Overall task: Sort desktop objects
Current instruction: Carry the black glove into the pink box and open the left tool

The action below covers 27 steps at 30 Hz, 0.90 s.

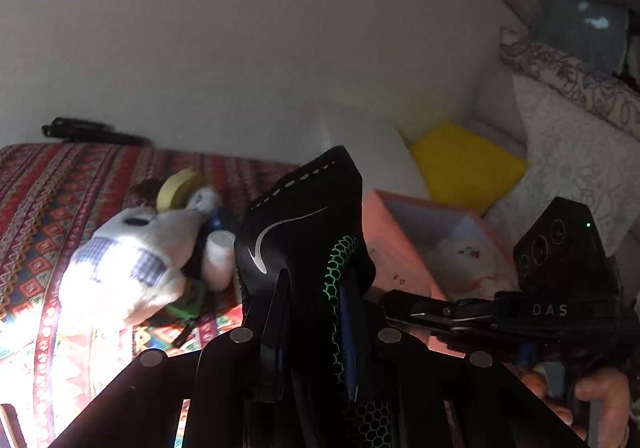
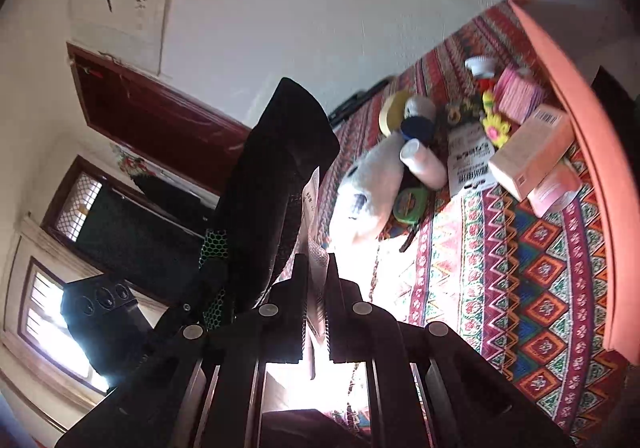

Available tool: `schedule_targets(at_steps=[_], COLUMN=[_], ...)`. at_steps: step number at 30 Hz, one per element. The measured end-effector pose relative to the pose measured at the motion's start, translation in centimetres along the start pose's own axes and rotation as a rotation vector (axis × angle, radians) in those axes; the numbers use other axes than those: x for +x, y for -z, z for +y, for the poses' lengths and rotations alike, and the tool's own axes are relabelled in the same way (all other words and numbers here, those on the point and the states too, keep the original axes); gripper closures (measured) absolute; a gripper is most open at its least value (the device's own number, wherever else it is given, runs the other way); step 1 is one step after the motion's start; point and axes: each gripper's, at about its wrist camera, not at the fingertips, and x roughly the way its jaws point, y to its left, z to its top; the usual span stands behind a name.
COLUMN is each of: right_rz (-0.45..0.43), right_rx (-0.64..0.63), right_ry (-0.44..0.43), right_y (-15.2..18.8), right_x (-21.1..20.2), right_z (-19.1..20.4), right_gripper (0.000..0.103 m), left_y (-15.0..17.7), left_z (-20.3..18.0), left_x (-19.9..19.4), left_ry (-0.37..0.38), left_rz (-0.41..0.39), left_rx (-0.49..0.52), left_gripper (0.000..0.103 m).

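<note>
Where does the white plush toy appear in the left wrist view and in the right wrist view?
Left wrist view: the white plush toy lies lower left on the patterned cloth, left of the black sock.
Right wrist view: centre right, just right of the sock.
Shared landmark: the roll of yellow tape beside the toy, at its far end in both views.

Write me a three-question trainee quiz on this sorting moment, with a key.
1. True or false: the left gripper is empty.
2. The cushion beyond the pink box is: A yellow, B blue, C green.
3. Which one item do both grippers hold?
Key: 1 false, it is shut on the black swoosh-marked fabric. 2 A. 3 the black swoosh-marked fabric; the right gripper pinches its white tag.
</note>
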Motion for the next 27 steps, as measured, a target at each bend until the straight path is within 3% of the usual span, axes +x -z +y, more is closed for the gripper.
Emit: schedule_targets(at_steps=[6, 12, 18, 20, 21, 22, 23, 24, 27], right_rz=[-0.253, -0.533, -0.589, -0.565, -0.549, -0.535, -0.526, -0.531, -0.564], right_rx=[-0.146, -0.295, -0.236, -0.199, -0.153, -0.085, -0.007, 0.065, 0.161], right_ry=[0.116, 0.332, 0.430, 0.486, 0.541, 0.605, 0.658, 0.677, 0.633], right_y=[0.5, 1.2, -0.6, -2.0, -2.7, -3.2, -3.5, -3.6, -3.8], right_x=[-8.8, -18.7, -23.0, -22.6, -22.3, -22.0, -22.0, -22.3, -23.6], right_z=[1.8, 3.0, -0.8, -3.3, -4.8, -6.5, -8.2, -9.5, -11.1], right_gripper=[0.096, 0.096, 0.096, 0.093, 0.088, 0.060, 0.039, 0.016, 0.015], left_y=[-2.6, -4.0, -3.5, -3.2, -2.8, -2.5, -2.1, -2.0, -1.9], left_z=[-9.3, -16.8, -21.1, -21.6, -21.5, -21.3, -21.1, -20.7, -18.9], left_x=[1.6, 5.6, 11.9, 14.5, 15.6, 16.7, 17.8, 18.1, 18.1], left_ry=[0.129, 0.235, 0.264, 0.244, 0.214, 0.176, 0.139, 0.113, 0.054], left_rz=[-0.036, -0.018, 0.058, 0.100, 0.124, 0.147, 0.171, 0.171, 0.149], left_rx=[0.139, 0.223, 0.279, 0.296, 0.299, 0.299, 0.299, 0.291, 0.264], left_gripper=[0.088, 0.088, 0.087, 0.079, 0.060, 0.023, 0.010, 0.004, 0.003])
